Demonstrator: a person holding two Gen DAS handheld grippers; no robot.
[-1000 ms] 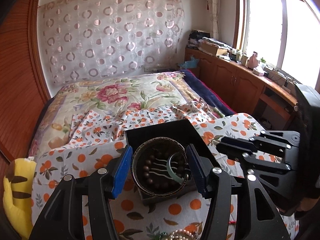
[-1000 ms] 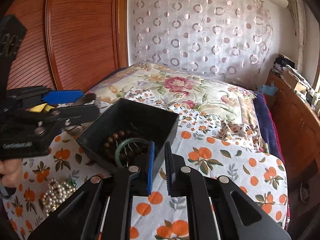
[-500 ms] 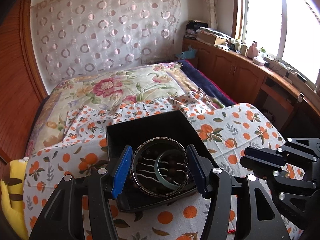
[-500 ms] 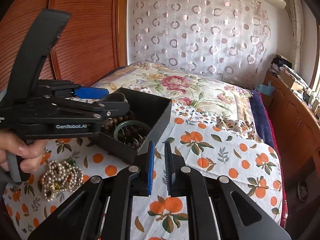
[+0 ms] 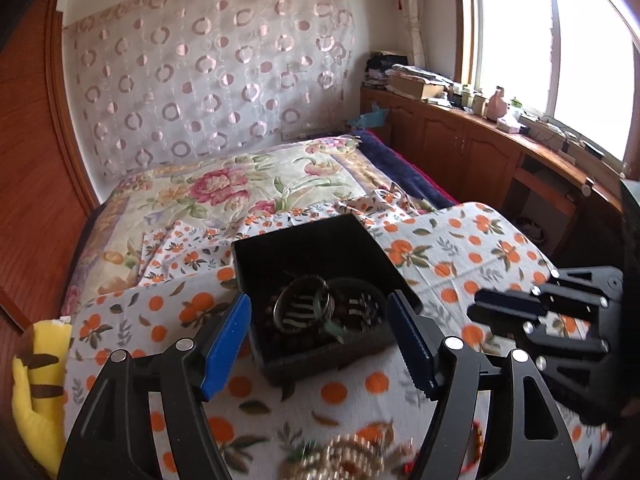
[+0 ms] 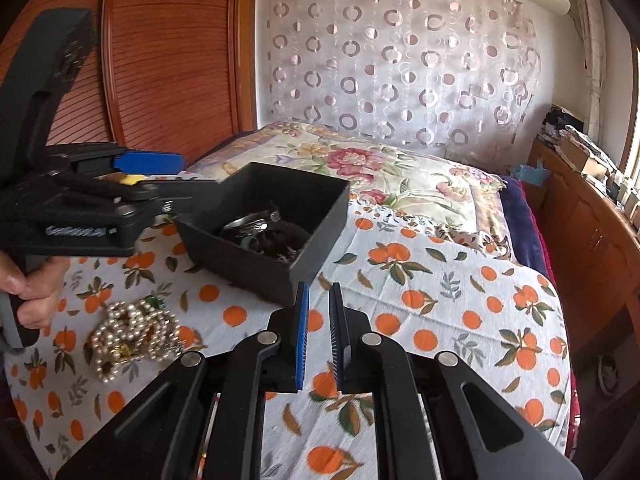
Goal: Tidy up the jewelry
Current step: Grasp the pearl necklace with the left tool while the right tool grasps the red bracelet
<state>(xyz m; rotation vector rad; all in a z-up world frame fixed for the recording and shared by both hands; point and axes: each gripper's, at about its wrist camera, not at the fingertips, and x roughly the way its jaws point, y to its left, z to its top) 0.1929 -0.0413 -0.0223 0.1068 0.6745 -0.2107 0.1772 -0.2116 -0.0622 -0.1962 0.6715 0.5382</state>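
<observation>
Right wrist view: pearl heap (image 6: 132, 334) lies below the spread, empty left gripper (image 6: 160, 176), nearer than the nearly-closed, empty right gripper (image 6: 318, 336).

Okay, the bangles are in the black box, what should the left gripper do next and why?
Probably lower the open left gripper toward the pearl necklace pile. The bangles already lie in the black box, while the pearls lie loose on the orange-print cloth, just below that gripper. The right gripper is nearly closed and empty.
</observation>
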